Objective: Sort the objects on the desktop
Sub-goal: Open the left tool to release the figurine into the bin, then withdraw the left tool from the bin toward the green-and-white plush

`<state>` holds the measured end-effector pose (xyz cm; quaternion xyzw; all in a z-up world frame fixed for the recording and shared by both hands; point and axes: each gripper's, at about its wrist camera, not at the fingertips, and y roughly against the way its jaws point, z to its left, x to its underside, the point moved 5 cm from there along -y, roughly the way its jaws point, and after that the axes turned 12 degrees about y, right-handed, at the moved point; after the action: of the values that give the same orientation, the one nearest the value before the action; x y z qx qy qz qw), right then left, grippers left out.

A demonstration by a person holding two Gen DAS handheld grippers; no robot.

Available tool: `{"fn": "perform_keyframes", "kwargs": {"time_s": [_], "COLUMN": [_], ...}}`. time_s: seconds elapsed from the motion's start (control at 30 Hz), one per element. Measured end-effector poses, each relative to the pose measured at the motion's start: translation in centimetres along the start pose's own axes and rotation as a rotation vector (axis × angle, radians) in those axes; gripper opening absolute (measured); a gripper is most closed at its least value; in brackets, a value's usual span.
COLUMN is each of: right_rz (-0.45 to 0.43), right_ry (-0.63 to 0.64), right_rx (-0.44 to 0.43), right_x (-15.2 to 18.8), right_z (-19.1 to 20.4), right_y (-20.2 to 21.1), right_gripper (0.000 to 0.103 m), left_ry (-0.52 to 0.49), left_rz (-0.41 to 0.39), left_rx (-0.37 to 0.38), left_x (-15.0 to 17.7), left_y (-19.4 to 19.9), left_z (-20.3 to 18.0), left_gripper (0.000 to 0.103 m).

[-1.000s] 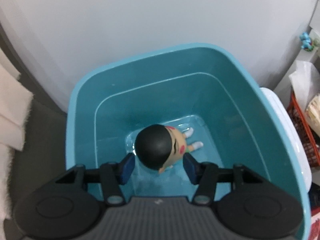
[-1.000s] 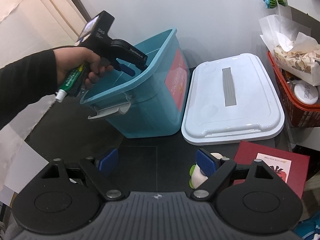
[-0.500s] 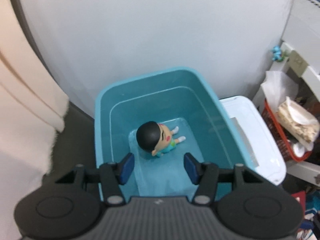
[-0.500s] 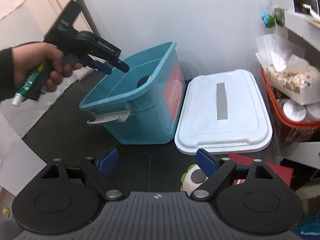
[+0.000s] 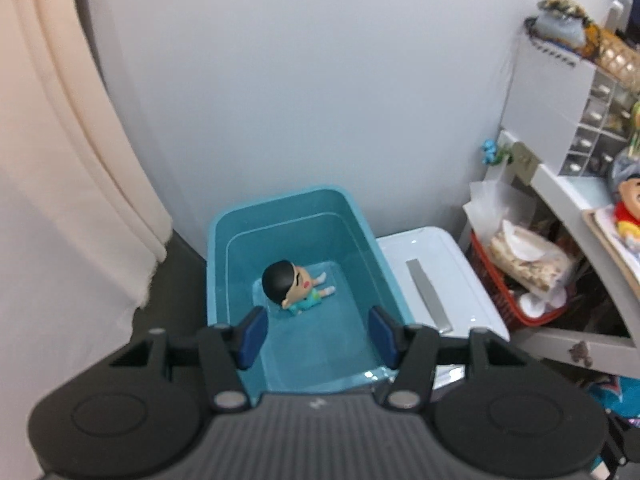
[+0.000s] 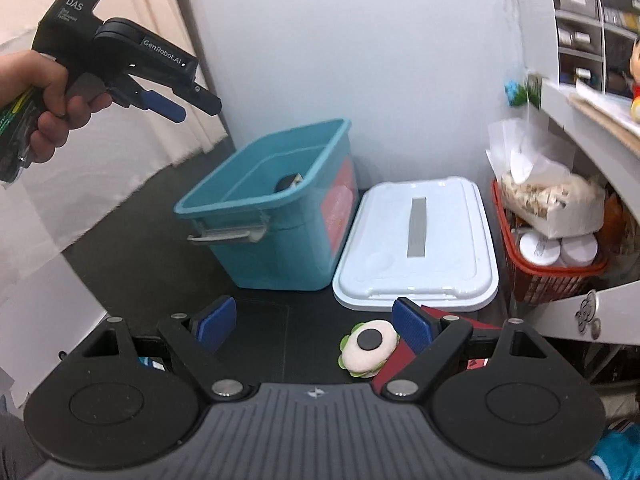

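Step in hand, as judged: one item is sorted, and the next pick is being lined up.

Left claw (image 5: 314, 334) hangs above the teal bin (image 5: 216, 248), pads apart and nothing between them; the jaws have just been opening a little further. The doll figure (image 5: 294, 286) lies on its back on the bin floor, clear of the pads.

Right claw (image 6: 314, 326) hovers low over the dark surface (image 6: 152, 256), jaws wide apart and empty. The round plush toy (image 6: 368, 348) sits just inside its right pad, beside a red book (image 6: 404, 364); contact cannot be told.

Next move, by judgement: shift the right claw so the plush sits centred between the pads, lower, close, then carry it to the bin.

Count:
- teal bin, one
- white lid (image 6: 420, 240), one, flat beside the bin
- doll in bin, one
- plush on surface, one
- red book, one
- claws, two
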<state>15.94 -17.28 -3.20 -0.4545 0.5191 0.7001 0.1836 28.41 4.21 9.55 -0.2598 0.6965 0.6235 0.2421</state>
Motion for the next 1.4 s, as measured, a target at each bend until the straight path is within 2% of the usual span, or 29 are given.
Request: {"fn": "perform_keyframes", "kwargs": {"time_s": [0.17, 0.33, 0.53, 0.9, 1.13, 1.4], "right_rz": [-0.045, -0.073, -0.081, -0.058, -0.046, -0.014], "right_ry": [-0.034, -0.046, 0.006, 0.022, -0.020, -0.044], "right_rx": [-0.023, 0.020, 0.010, 0.099, 0.071, 0.075], "right_x": [-0.1, 0.0, -0.2, 0.2, 0.4, 2.0], "right_z": [-0.1, -0.6, 0.7, 1.6, 1.8, 1.2], "right_y": [1.8, 2.8, 3.7, 4.8, 5.9, 6.6], "right_gripper": [0.089, 0.089, 0.089, 0.089, 0.089, 0.089], "left_ry": [0.031, 0.027, 0.008, 0.038, 0.047, 0.065], "left_rz": [-0.045, -0.052, -0.062, -0.091, -0.082, -0.081], "left_rx": [0.028, 0.059, 0.089, 0.162, 0.184, 0.204], "left_x": [1.5, 3.7, 6.3, 10.3, 12.5, 14.6], "left_y": [2.8, 4.0, 5.3, 6.9, 6.5, 6.2], "left_z": [-0.3, -1.1, -2.1, -3.4, -3.9, -4.5], "left_gripper": [0.063, 0.067, 0.069, 0.073, 0.074, 0.076]}}
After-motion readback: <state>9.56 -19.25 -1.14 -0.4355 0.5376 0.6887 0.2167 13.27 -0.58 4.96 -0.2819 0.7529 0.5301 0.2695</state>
